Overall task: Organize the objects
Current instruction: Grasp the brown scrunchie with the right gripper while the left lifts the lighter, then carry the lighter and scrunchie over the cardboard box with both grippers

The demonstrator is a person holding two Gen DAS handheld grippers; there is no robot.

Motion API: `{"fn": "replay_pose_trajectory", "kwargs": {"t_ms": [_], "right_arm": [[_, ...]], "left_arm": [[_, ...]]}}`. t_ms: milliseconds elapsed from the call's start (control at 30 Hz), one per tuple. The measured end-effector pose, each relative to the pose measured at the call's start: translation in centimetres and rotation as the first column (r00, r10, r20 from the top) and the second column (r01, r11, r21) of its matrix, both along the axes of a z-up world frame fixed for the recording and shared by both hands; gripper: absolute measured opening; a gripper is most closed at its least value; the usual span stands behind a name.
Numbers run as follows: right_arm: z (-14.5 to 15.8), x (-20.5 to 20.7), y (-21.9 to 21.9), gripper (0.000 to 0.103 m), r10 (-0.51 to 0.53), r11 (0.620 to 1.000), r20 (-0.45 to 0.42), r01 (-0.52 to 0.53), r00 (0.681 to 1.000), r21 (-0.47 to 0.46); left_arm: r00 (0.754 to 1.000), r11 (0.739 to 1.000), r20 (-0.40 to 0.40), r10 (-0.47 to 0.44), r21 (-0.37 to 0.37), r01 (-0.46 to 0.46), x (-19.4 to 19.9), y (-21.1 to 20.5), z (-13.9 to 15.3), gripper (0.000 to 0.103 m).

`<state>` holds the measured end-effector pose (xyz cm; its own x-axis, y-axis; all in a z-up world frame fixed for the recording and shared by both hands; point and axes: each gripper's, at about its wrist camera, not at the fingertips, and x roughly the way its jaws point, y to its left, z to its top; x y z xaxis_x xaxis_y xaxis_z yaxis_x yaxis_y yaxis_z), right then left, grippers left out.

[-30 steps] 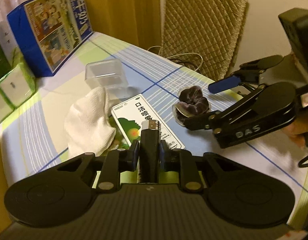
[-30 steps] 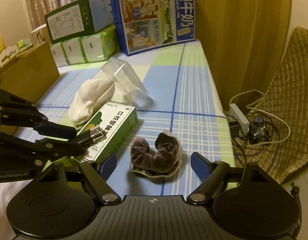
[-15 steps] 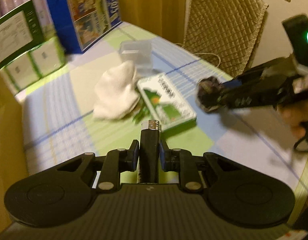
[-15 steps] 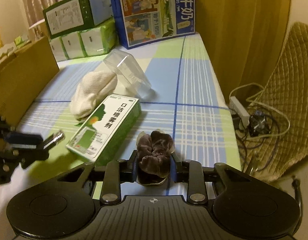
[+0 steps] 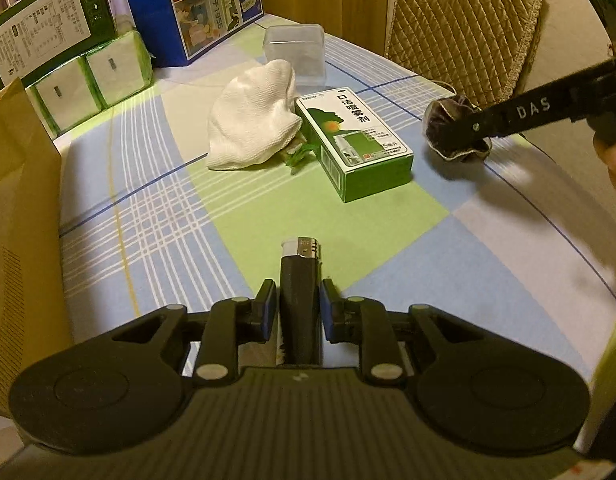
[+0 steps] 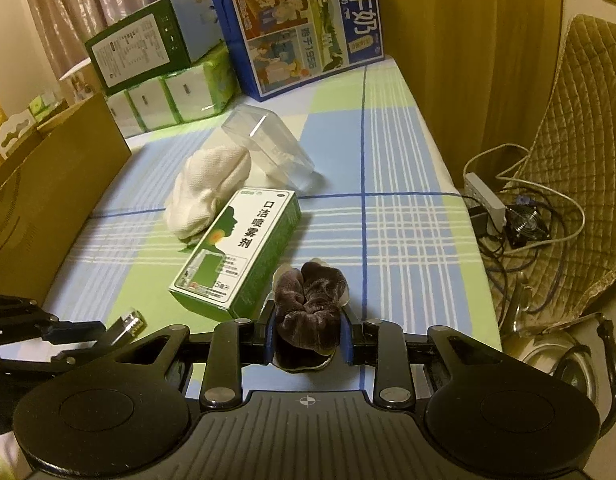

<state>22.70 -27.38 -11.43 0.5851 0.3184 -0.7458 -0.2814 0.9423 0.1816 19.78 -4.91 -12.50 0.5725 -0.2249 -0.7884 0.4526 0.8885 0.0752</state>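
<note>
The left tongs [image 5: 299, 306] are closed tight on a black lighter with a shiny metal top [image 5: 300, 280]. The lighter stands up between the two blue pads, above the worktop with the blue, green and white checked cloth [image 5: 156, 232].

The right tongs [image 6: 308, 338] are squeezed shut on a dark brown velvet hair scrunchie [image 6: 309, 308]. In the left view the scrunchie is at about 2 o'clock, close over the cloth.

A green and white box with a face shape on it [image 5: 353, 140] lies flat near the middle of the worktop. A bunched white cloth [image 5: 254, 120] touches it at 10 o'clock. A clear plastic tub [image 5: 295, 54] lies on its side just behind the white cloth.

At 11 o'clock, at the back, stand a big blue milk carton box [image 6: 304, 24] and green tissue packs [image 6: 172, 98]
</note>
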Motion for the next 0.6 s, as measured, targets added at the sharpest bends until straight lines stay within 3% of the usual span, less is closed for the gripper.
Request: {"fn": "replay_pose_trajectory", "kwargs": {"t_ms": [367,600], "right_arm": [[1.8,-0.6,0.9,0.027,0.012,1.000,0.024,-0.012,1.000,-0.001],[4.4,-1.4,1.9,0.027,0.015,1.000,0.044,-0.015,0.999,0.004]], "left_arm": [[1.000,1.000,-0.004,0.019,-0.018,-0.019,-0.4,0.3,0.3,0.018],[0.998,0.997,0.007,0.061,-0.047,-0.061,-1.7,1.1,2.2,0.018]]}}
